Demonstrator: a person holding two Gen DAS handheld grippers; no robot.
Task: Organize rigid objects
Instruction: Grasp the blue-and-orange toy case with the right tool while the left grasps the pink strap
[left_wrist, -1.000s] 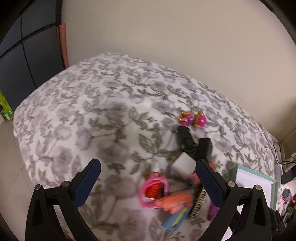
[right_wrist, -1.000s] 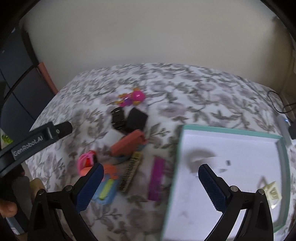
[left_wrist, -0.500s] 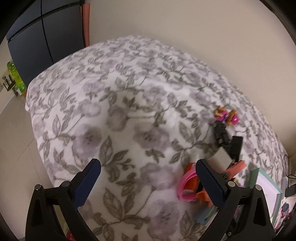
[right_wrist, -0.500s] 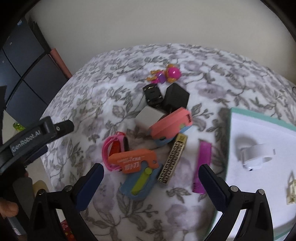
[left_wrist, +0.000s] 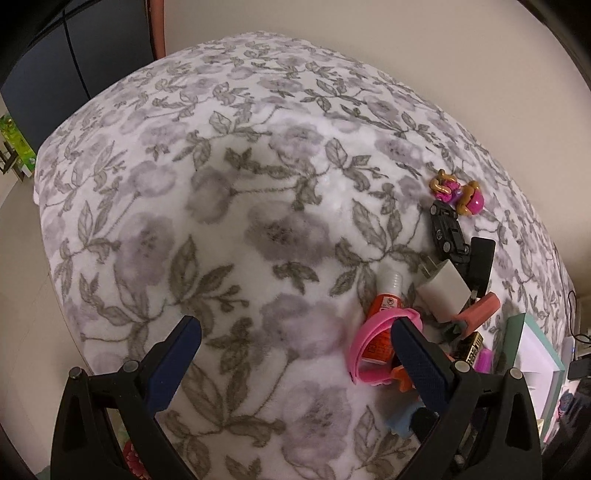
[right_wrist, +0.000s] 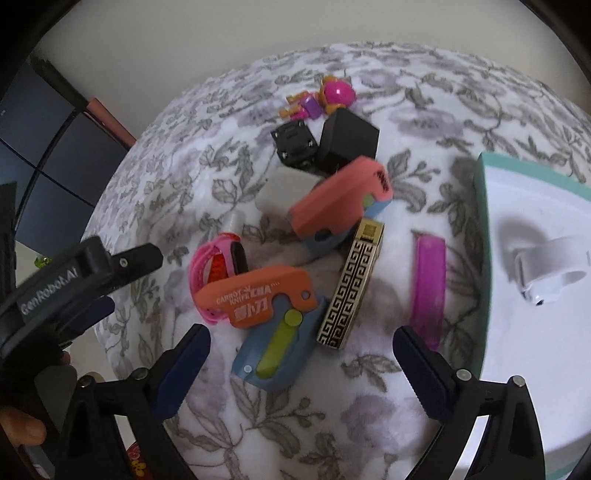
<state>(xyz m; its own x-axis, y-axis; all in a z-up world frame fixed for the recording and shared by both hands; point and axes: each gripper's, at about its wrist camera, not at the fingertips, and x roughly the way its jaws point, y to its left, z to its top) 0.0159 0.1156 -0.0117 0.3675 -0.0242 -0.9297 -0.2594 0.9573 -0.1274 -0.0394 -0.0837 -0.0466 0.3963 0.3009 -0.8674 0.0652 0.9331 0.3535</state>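
A pile of small rigid items lies on the flowered blanket (right_wrist: 406, 398): an orange carrot knife (right_wrist: 258, 295), a blue and green toy knife (right_wrist: 277, 350), a gold-patterned black bar (right_wrist: 351, 284), a magenta bar (right_wrist: 428, 280), a salmon toy knife (right_wrist: 336, 203), a pink band (right_wrist: 201, 266), a grey block (right_wrist: 284, 188), a black cube (right_wrist: 349, 142). My right gripper (right_wrist: 301, 360) hangs open just above the blue knife. My left gripper (left_wrist: 295, 350) is open over bare blanket, left of the pink band (left_wrist: 373, 339). A white ring-shaped piece (right_wrist: 546, 269) lies in the teal-rimmed box (right_wrist: 480, 206).
A pink and gold toy figure (right_wrist: 325, 96) and a small black toy car (right_wrist: 293, 142) lie at the far side of the pile. A dark cabinet (left_wrist: 74, 55) stands beyond the bed's left end. The bed's edge (left_wrist: 48, 236) drops off at left.
My right gripper has swung left from over the box and come down toward the pile, which now looks larger. The left gripper has come down closer to the blanket, beside the pile.
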